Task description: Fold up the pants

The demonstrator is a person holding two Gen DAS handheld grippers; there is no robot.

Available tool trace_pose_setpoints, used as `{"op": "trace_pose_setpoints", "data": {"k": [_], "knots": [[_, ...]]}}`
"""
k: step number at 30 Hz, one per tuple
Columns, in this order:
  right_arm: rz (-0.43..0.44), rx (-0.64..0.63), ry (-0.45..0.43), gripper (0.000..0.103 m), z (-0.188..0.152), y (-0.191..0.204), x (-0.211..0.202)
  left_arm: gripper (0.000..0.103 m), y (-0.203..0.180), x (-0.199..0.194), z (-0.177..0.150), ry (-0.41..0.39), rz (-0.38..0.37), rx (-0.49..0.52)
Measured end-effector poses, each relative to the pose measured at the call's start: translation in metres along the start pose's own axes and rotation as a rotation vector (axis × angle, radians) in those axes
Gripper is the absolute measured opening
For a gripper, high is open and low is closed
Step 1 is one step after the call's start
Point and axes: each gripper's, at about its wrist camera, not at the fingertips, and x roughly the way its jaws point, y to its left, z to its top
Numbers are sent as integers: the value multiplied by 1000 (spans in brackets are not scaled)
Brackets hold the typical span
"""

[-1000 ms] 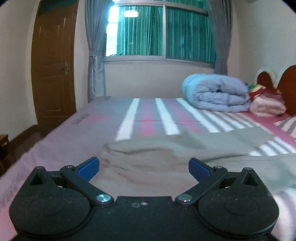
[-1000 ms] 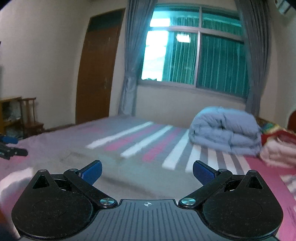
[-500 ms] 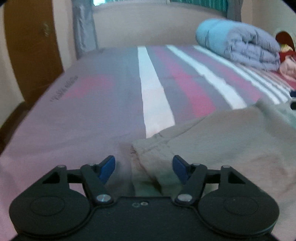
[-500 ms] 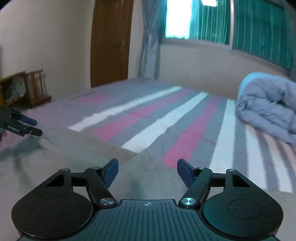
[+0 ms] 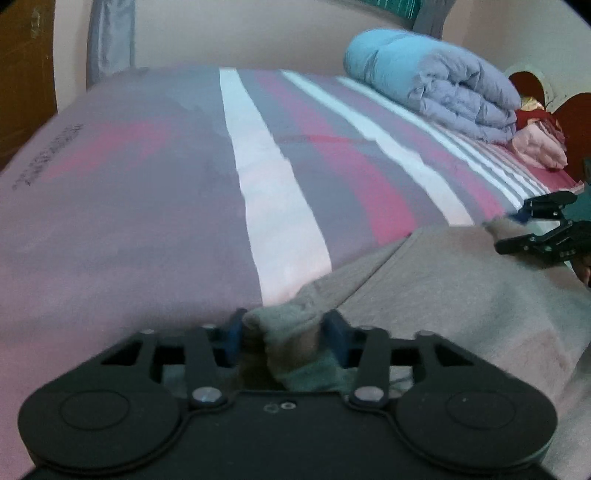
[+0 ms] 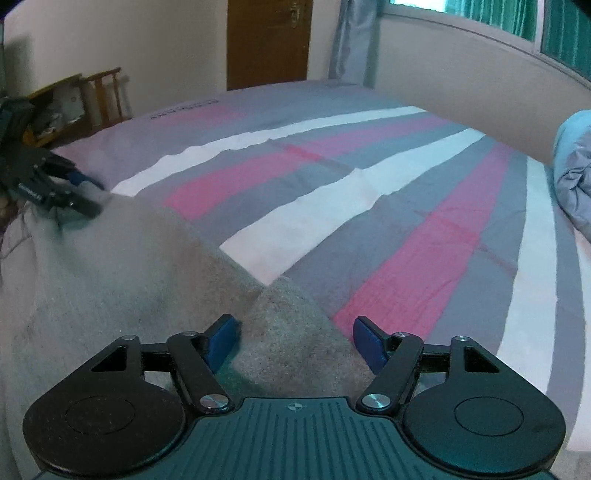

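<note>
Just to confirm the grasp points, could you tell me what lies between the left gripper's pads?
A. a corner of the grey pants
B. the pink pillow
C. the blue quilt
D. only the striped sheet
A: bunched grey pants fabric sits between the closing left gripper pads.

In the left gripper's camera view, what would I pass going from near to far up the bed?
Left gripper, closing on a bunched corner of the grey pants → striped bedsheet → rolled blue quilt → wall under the window.
</note>
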Motion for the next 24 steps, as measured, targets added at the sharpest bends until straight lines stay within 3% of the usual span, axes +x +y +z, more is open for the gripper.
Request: {"op": "trace_pose_setpoints", "data": {"k": [1,3,4,8,14,20,24], "knots": [[17,-3,6,30,-1,-1,0,25,-4,-3,-2,-16,9,17],[15,-13,4,15,0,2,-5,18,-9,-13,-3,-68,35,40],[0,-24,-5,13,0,5,-11,17,-11,-20,-4,-98,41,52],[-62,-72,-60,13,3,26,-47,15,-22,-61,-4,-207,43,79],[-189,-196,-202,13,-6,82,-135,15,-48,-139,-16,-345,27,124],[-243,-279,-291,13,-54,148,-207,15,-85,-195,-68,-389,18,169],[-260,-313,-301,13,-101,193,-227,15,-102,-204,-110,-341,39,143]]}}
